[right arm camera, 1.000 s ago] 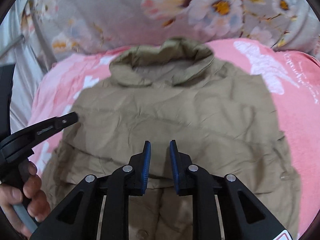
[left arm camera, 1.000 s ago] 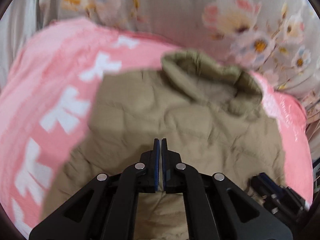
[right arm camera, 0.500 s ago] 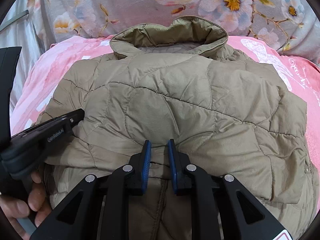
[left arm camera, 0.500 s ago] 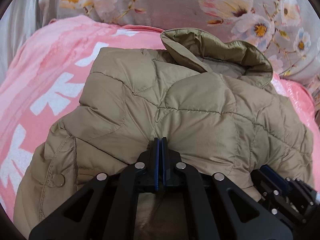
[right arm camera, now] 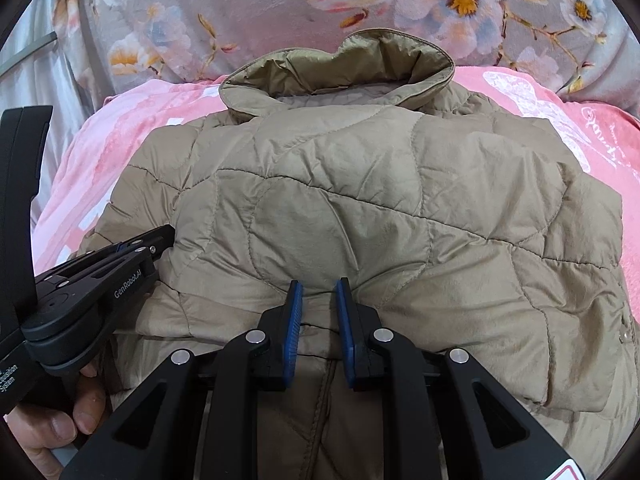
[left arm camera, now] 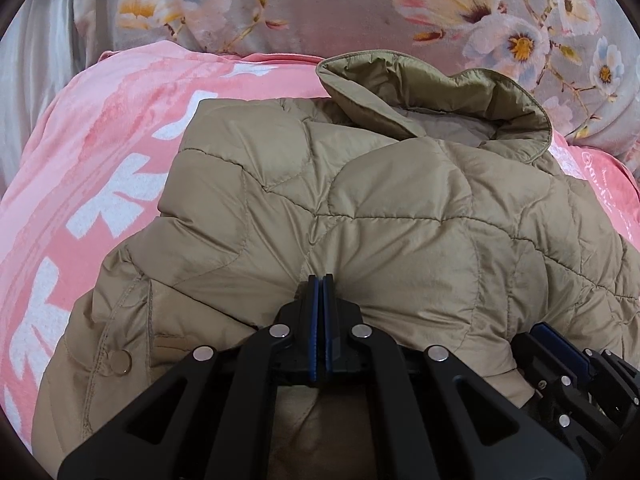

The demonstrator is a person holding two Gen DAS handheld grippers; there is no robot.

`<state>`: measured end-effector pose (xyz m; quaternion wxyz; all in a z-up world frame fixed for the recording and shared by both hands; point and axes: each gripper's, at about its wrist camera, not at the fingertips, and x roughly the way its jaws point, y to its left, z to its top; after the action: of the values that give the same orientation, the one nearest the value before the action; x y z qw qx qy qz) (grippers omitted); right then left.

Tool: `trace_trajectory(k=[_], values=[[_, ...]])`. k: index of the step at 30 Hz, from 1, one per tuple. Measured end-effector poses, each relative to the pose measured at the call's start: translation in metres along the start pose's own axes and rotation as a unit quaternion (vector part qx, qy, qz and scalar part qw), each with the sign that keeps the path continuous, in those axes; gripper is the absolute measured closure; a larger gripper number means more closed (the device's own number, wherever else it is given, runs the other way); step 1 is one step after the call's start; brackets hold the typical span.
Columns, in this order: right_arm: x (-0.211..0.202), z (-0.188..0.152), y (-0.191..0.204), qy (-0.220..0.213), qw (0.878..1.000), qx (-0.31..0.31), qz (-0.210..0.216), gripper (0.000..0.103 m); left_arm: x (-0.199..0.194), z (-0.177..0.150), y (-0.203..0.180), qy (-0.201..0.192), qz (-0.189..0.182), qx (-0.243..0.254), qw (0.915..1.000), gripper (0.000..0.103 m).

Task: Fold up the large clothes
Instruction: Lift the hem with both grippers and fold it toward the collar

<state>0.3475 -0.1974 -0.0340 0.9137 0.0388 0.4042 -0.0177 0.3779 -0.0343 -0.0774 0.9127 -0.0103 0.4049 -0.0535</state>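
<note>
— Quilted khaki jacket [right arm camera: 380, 216] lies folded on the pink blanket [left arm camera: 100, 168], collar [right arm camera: 340, 68] far.
— Left gripper [left arm camera: 319, 280]: jaws together, seemingly pinching the fold edge. Right gripper [right arm camera: 318, 286]: jaws apart, nothing held.
— Press the fold flat, release slowly.

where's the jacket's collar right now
In both views the collar stands up at the jacket's far end, against the floral bedding, beyond both tools.

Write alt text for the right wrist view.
A khaki quilted jacket, folded with its collar at the far end, lies on a pink blanket. The right gripper, jaws slightly apart, sits at the fold's near edge. The left gripper reaches in from the left, held by a hand.
</note>
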Motion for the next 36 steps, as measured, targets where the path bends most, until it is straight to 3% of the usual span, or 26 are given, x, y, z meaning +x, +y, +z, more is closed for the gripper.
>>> trace_trajectory(k=[6,9,11,15,17,19,22,27,31,32,33,35,36], values=[[0.002,0.002,-0.011,0.0,0.999,0.03,0.036,0.087,0.002,0.001,-0.001,0.003,0.004,0.001,1.0,0.102],[0.0,0.002,-0.022,0.0,0.996,0.058,0.074,0.085,0.0,0.002,0.001,0.002,-0.004,-0.006,1.0,0.102],[-0.006,0.0,-0.033,0.008,0.991,0.079,0.106,0.083,-0.005,0.002,0.014,0.0,-0.04,-0.031,0.9987,0.101],[-0.043,-0.008,-0.052,0.012,0.993,0.072,0.093,0.072,-0.029,0.007,0.047,0.026,-0.104,-0.051,0.993,0.101],[-0.064,-0.001,-0.063,-0.011,0.996,0.059,0.072,0.061,-0.043,0.019,0.057,0.02,-0.11,-0.053,0.9923,0.091],[-0.076,0.016,-0.071,-0.036,0.996,0.056,0.062,0.052,-0.051,0.037,0.065,0.015,-0.132,-0.077,0.9881,0.052],[-0.072,0.053,-0.079,-0.051,0.992,0.086,0.082,0.048,-0.053,0.075,0.065,0.006,-0.183,-0.127,0.9749,0.039],[-0.023,0.102,-0.095,-0.039,0.978,0.177,0.109,0.048,-0.009,0.127,0.033,0.043,-0.197,-0.131,0.9706,0.039],[0.037,0.121,-0.11,-0.002,0.96,0.248,0.127,0.048,0.046,0.139,0.018,0.092,-0.216,-0.168,0.9574,0.04],[0.049,0.121,-0.113,0.004,0.957,0.262,0.128,0.048,0.056,0.139,0.017,0.098,-0.219,-0.177,0.9544,0.041],[0.058,0.123,-0.116,0.009,0.954,0.271,0.13,0.051,0.064,0.139,0.016,0.101,-0.219,-0.183,0.9529,0.049],[0.07,0.126,-0.117,0.015,0.952,0.273,0.136,0.072,0.076,0.138,0.011,0.099,-0.224,-0.17,0.9544,0.071],[0.075,0.129,-0.115,0.022,0.954,0.263,0.142,0.097,0.077,0.136,0.01,0.101,-0.224,-0.161,0.9561,0.087]])
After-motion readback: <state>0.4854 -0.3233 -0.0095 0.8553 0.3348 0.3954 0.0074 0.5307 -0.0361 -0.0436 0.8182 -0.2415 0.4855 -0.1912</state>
